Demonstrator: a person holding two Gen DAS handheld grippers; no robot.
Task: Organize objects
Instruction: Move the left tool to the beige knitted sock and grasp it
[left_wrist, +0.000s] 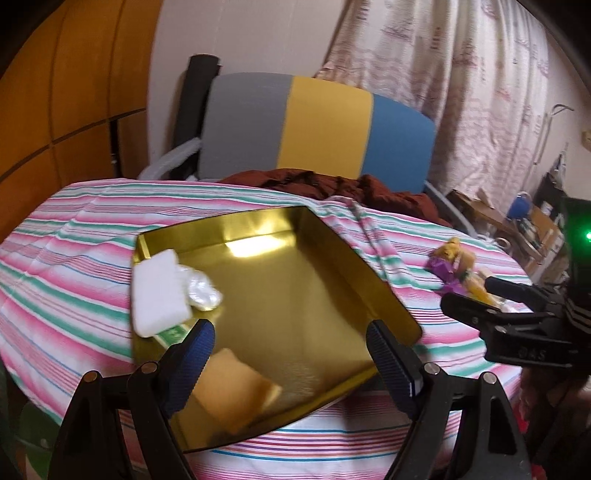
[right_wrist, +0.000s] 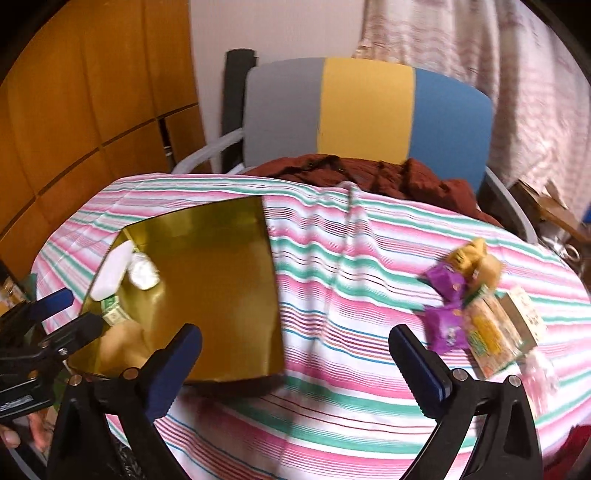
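Observation:
A shallow gold tin tray (left_wrist: 295, 288) (right_wrist: 214, 280) lies on the striped tablecloth. At its left side it holds a white block (left_wrist: 159, 291) (right_wrist: 112, 273), a clear wrapped piece (left_wrist: 203, 291) (right_wrist: 144, 275), a green packet (left_wrist: 173, 334) and a tan piece (left_wrist: 236, 387). My left gripper (left_wrist: 293, 354) (right_wrist: 74, 310) is open over the tray's near edge, holding nothing. On the cloth to the right lies a pile of snacks: purple packets (right_wrist: 443, 328) (left_wrist: 443, 269), a yellow packet (right_wrist: 491, 332) and a small box (right_wrist: 524, 314). My right gripper (right_wrist: 299, 354) (left_wrist: 467, 291) is open and empty, left of that pile.
The round table (right_wrist: 332, 258) wears a pink, green and white striped cloth. Behind it stands a chair with a grey, yellow and blue back (left_wrist: 317, 125), with a dark red cloth (left_wrist: 332, 184) on its seat. Wooden panels stand at the left, a curtain (left_wrist: 461, 92) at the right.

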